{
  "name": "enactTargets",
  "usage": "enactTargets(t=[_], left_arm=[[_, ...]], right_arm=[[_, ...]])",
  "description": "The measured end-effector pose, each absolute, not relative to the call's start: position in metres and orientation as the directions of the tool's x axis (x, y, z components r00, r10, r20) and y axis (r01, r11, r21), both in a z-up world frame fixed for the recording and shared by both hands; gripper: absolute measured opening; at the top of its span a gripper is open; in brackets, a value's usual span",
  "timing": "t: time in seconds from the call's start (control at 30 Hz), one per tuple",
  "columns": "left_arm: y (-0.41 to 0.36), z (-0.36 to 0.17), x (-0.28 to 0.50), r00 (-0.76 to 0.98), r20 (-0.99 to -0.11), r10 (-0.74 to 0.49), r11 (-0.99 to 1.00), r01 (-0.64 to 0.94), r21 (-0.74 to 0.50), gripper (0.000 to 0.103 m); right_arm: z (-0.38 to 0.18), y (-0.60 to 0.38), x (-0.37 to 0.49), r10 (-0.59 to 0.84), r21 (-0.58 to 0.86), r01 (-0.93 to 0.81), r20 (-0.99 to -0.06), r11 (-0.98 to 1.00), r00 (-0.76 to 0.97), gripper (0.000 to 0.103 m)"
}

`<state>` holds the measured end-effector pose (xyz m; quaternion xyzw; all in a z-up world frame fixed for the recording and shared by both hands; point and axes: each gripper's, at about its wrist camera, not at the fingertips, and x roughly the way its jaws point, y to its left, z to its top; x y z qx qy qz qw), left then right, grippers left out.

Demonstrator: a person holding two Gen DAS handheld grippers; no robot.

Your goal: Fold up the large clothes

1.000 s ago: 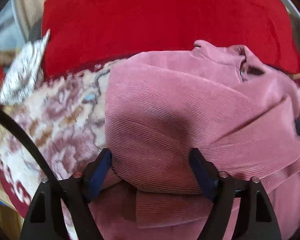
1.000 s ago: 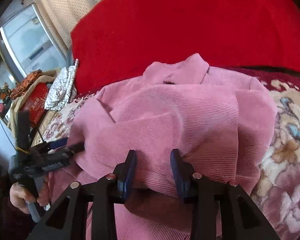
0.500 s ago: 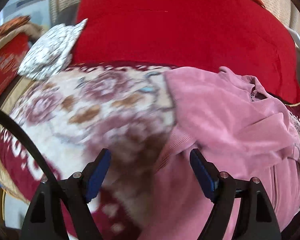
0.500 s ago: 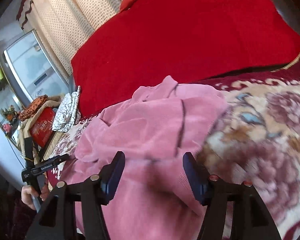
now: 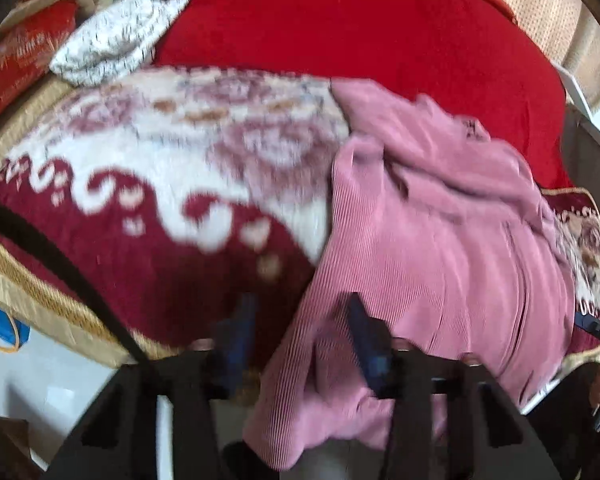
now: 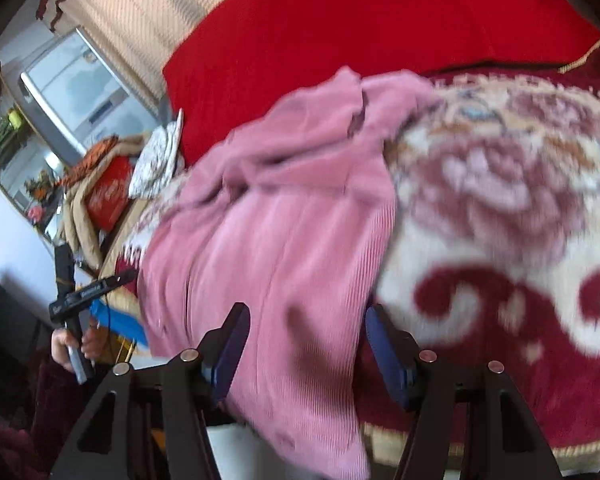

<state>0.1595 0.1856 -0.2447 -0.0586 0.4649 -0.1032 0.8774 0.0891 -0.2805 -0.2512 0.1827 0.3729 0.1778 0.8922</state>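
Observation:
A pink corduroy garment [image 5: 440, 240] lies partly folded on a floral red-and-cream blanket [image 5: 160, 168], its lower part hanging over the bed's front edge. It also shows in the right wrist view [image 6: 284, 216]. My left gripper [image 5: 300, 332] is open at the garment's lower left edge, with the cloth's edge between the jaws. My right gripper [image 6: 304, 344] is open over the hanging lower right part, with cloth between the jaws. The left gripper also shows at the far left of the right wrist view [image 6: 128, 276].
A large red cushion [image 5: 360, 28] stands behind the garment. A white patterned cloth [image 5: 116, 40] and a red box [image 5: 24, 56] lie at the back left. The bed's gold-trimmed front edge [image 5: 52, 304] drops to the floor. Curtains [image 6: 148, 12] hang beyond.
Both grippers have let go of the folded cloth, opened, and pulled back towards the bed's front edge. The folded part now lies on the garment. The left jaws narrowed a little.

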Motion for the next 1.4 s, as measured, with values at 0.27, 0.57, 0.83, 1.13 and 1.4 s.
enactTargets(t=[0.27, 0.57, 0.83, 1.13, 1.4], left_arm=[[0.208, -0.274, 0.144, 0.430, -0.872, -0.235, 0.970, 0.049, -0.237, 0.069], [0.181, -0.306, 0.153, 0.291, -0.924, -0.249, 0.964, 0.165, -0.208, 0.070], [0.158, -0.309, 0.149, 0.256, -0.914, -0.314, 0.927, 0.293, -0.236, 0.032], [0.190, -0.318, 0.163, 0.210, -0.921, -0.328, 0.937, 0.192, -0.291, 0.063], [0.202, -0.320, 0.159, 0.206, -0.885, -0.418, 0.901, 0.217, -0.375, 0.010]], right_arm=[[-0.286, -0.280, 0.061, 0.476, 0.469, -0.165, -0.686, 0.868, 0.551, 0.064], [-0.331, -0.283, 0.069, 0.464, 0.463, -0.113, -0.780, 0.879, 0.420, 0.065], [-0.353, -0.253, 0.084, 0.525, 0.491, -0.188, -0.776, 0.851, 0.350, 0.071], [-0.346, -0.217, 0.080, 0.605, 0.517, -0.316, -0.706, 0.796, 0.369, 0.036], [-0.302, -0.194, 0.064, 0.665, 0.520, -0.415, -0.587, 0.747, 0.462, 0.017]])
